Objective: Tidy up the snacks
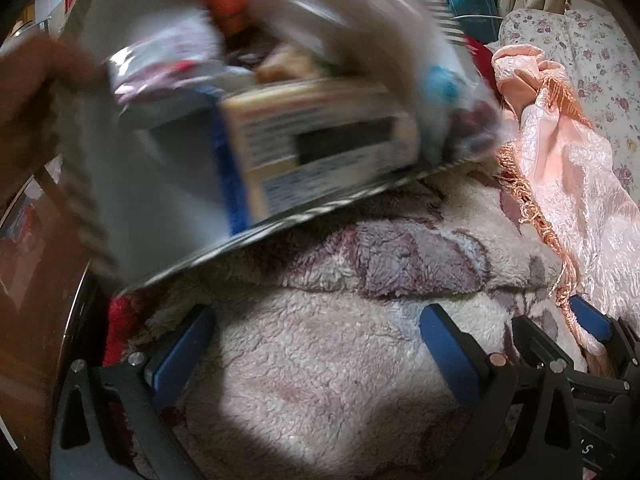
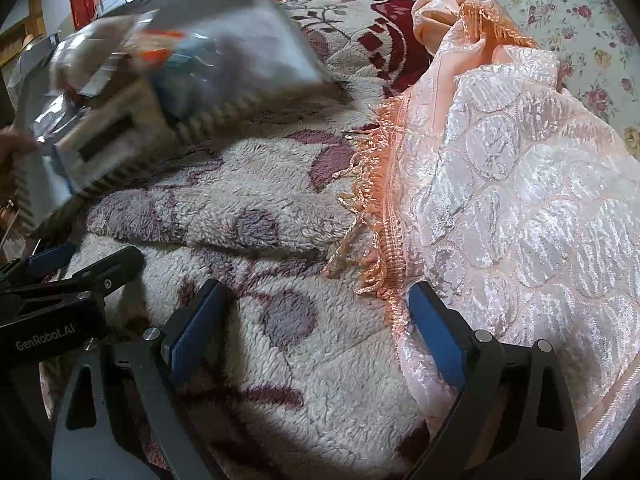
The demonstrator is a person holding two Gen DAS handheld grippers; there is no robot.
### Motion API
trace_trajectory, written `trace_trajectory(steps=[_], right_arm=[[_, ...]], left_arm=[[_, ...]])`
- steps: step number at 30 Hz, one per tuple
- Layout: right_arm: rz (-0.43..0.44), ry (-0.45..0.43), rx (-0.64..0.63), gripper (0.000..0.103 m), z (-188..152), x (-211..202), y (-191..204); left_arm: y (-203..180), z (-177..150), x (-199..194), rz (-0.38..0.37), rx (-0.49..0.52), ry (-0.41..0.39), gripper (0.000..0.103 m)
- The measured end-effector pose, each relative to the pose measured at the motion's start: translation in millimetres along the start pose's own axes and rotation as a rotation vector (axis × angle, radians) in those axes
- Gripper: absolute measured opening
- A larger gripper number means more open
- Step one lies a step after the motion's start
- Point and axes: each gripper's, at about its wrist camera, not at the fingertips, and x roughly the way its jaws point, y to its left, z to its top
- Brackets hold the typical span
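A grey slatted basket (image 1: pixel 120 168) full of snack packets is tilted and blurred with motion above the bed; a bare hand (image 1: pixel 24 92) holds its left side. Inside are a cream and blue box (image 1: pixel 320 140), silvery wrappers and an orange packet (image 1: pixel 236 0). The basket also shows in the right wrist view (image 2: pixel 256 40) at upper left. My left gripper (image 1: pixel 316 344) is open and empty over the fleece blanket, below the basket. My right gripper (image 2: pixel 312 320) is open and empty, just right of the left one.
A fluffy cream blanket (image 2: pixel 248 184) with mauve flowers covers the bed. A pink fringed satin cloth (image 2: pixel 520 184) lies on the right. A floral pillow (image 1: pixel 580 52) sits at the back right. A dark wooden edge (image 1: pixel 32 280) is at the left.
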Motion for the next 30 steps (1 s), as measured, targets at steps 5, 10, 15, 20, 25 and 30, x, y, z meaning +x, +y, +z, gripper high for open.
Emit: trace_trajectory(steps=[5,10,15,20,25,30], right_arm=[[0.001,0.001,0.001,0.094,0.3,-0.2,-0.1],[0.001,0.003,0.001,0.094,0.7,2.2,-0.7],[0.001,0.003,0.001,0.094,0.7,2.4,-0.7],[0.002,0.004,0.001,0.094,0.8,2.2,-0.8],[0.002,0.004,0.001,0.094,0.3,1.8,-0.9],[0.002,0.005,0.002,0.094,0.5,1.8,-1.1]], left_arm=[[-4.6,-0.1,1.1,0.000,0.000,0.000,0.103],[-3.2,0.0,3.9,0.000,0.000,0.001,0.103],[-1.6,1.2,6.8,-0.001,-0.001,0.001,0.103],[-2.9,2.5,9.4,-0.001,-0.001,0.001,0.103],[-2.4,-0.8,10.1,-0.001,-0.001,0.000,0.103],[-2.7,-1.2,9.9,-0.001,-0.001,0.000,0.103]])
